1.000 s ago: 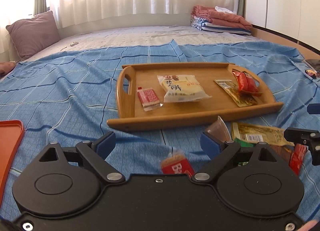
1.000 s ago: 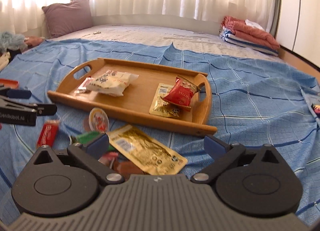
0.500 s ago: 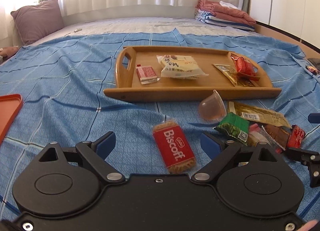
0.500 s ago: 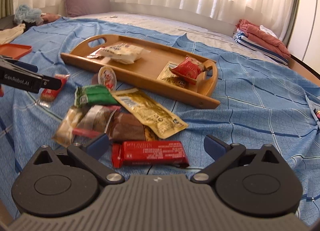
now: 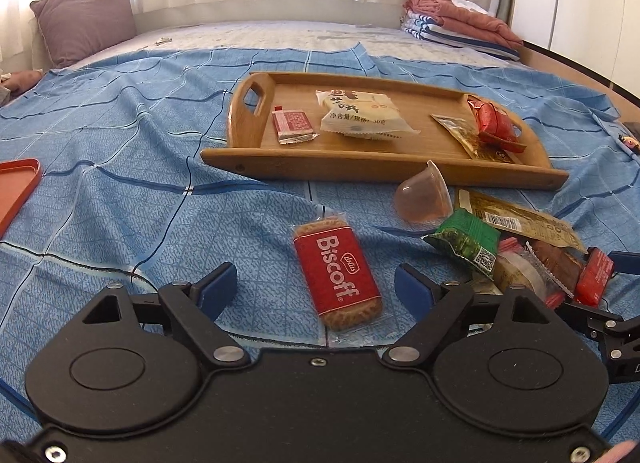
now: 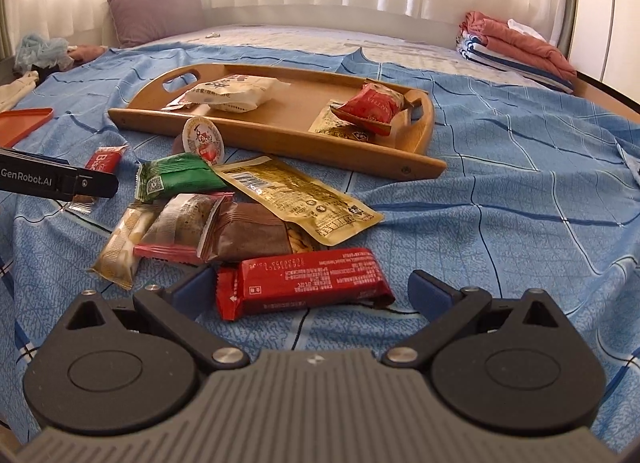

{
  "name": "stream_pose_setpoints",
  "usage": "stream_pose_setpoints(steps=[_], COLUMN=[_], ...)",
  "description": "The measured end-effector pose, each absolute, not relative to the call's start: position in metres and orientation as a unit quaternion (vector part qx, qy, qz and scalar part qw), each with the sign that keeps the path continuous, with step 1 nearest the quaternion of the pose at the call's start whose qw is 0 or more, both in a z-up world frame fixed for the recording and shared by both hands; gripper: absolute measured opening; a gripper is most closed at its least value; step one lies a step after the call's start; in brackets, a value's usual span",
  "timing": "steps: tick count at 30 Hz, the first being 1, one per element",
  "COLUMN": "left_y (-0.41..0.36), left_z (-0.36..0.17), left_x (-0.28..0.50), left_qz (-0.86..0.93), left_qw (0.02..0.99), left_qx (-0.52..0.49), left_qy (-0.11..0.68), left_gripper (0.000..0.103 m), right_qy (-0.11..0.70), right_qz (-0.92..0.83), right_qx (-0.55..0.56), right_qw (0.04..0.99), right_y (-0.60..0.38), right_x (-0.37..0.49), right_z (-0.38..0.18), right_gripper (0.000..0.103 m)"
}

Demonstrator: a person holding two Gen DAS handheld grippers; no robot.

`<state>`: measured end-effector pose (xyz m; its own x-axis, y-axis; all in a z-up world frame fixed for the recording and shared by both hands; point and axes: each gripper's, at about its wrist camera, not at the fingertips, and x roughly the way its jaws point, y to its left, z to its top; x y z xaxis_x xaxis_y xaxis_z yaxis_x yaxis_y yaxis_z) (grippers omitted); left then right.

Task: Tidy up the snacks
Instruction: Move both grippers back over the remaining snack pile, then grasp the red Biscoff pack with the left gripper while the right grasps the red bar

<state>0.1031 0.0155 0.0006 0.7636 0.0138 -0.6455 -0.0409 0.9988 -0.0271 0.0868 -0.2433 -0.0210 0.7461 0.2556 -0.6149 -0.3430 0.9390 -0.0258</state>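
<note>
Two grippers low over the bed: our left gripper (image 5: pixel 310 287), jaws closing around the untouched Biscoff biscuit (image 5: pixel 337 271), right gripper (image 6: pixel 308 289) spread about the red bar (image 6: pixel 304 279); next, lift to the wooden tray (image 5: pixel 360 167) at 12 o'clock.

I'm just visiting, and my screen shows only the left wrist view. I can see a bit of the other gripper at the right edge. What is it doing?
Observer: The right gripper has its fingers spread wide, with a long red bar lying between them on the blue sheet. It has not gripped the bar yet.
Visitor: And that clear cup near the tray, is anything printed on it?
Observer: Yes. From the right wrist view, the jelly cup shows a round foil lid with a red cartoon print. It faces away from your camera.
</note>
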Motion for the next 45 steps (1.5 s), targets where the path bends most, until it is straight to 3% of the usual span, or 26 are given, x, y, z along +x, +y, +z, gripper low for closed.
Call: stream_pose_setpoints(steps=[5,10,12,19,24,34,45], left_y=[0.014,0.013,0.012,0.011,0.009,0.016,0.022], left_z=[-0.001,0.002,0.003,0.008,0.013,0.029,0.041], left_x=[0.102,0.101,0.1,0.097,0.095,0.094,0.105], left_qz=[0.022,0.021,0.015,0.01,0.008,0.013,0.013], left_qw=[0.94,0.942,0.941,0.94,0.943,0.947,0.949], left_qx=[-0.015,-0.008,-0.009,-0.013,-0.005,0.001,0.003], left_qy=[0.34,0.336,0.337,0.342,0.333,0.321,0.314], left_gripper=[0.072,0.041,0.034,0.033,0.033,0.033,0.033], right_qy=[0.315,0.308,0.309,0.321,0.323,0.316,0.295], right_qz=[0.159,0.155,0.155,0.133,0.122,0.12,0.11], right_qx=[-0.065,-0.067,-0.065,-0.049,-0.039,-0.034,-0.026], right_qw=[0.933,0.936,0.936,0.936,0.938,0.941,0.949], right_y=[-0.244,-0.243,-0.244,-0.239,-0.236,-0.234,-0.239], right_x=[0.087,0.084,0.084,0.082,0.077,0.066,0.065], right_z=[-0.023,-0.025,-0.024,-0.022,-0.018,-0.005,0.015], right_gripper=[0.103,0.103,0.103,0.103,0.097,0.07,0.069])
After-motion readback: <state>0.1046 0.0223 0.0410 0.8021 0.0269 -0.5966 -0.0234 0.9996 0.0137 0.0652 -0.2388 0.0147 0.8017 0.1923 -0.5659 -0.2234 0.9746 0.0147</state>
